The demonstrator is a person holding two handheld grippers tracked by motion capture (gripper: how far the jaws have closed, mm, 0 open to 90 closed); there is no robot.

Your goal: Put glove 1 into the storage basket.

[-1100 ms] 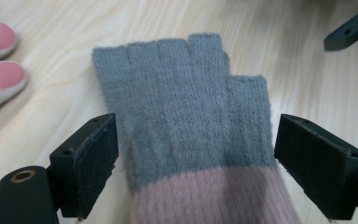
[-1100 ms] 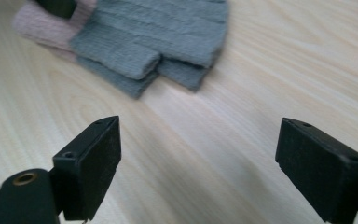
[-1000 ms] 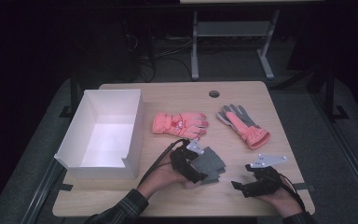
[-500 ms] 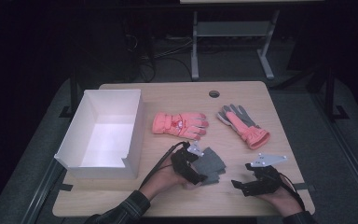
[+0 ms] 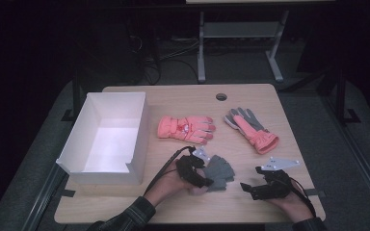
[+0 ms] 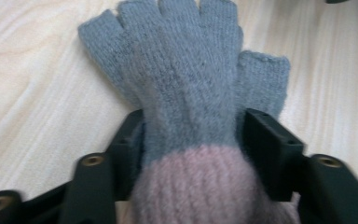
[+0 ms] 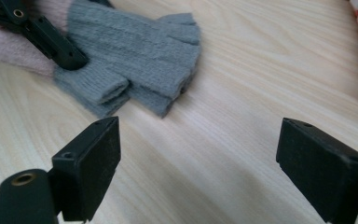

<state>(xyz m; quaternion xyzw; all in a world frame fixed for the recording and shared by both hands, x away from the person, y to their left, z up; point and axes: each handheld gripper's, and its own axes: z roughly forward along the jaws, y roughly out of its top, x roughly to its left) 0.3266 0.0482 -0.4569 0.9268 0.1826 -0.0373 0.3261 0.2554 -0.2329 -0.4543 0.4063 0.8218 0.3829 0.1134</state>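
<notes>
A grey knit fingerless glove (image 5: 220, 169) with a pink cuff lies on the wooden table (image 5: 289, 110) near the front edge. My left gripper (image 5: 200, 177) is shut on it at the line where grey meets pink; in the left gripper view (image 6: 193, 135) the jaws press both sides of the glove (image 6: 186, 70). To its right, my right gripper (image 5: 248, 188) rests open on the table with nothing between its jaws. In the right gripper view (image 7: 200, 158) the glove (image 7: 135, 42) lies ahead to the left.
An orange ski glove (image 5: 185, 127) lies mid-table, and a second one (image 5: 251, 128), palm up with grey fingers, lies to its right. An empty white box (image 5: 102, 174) stands at the left. A cable hole (image 5: 221, 96) marks the far edge.
</notes>
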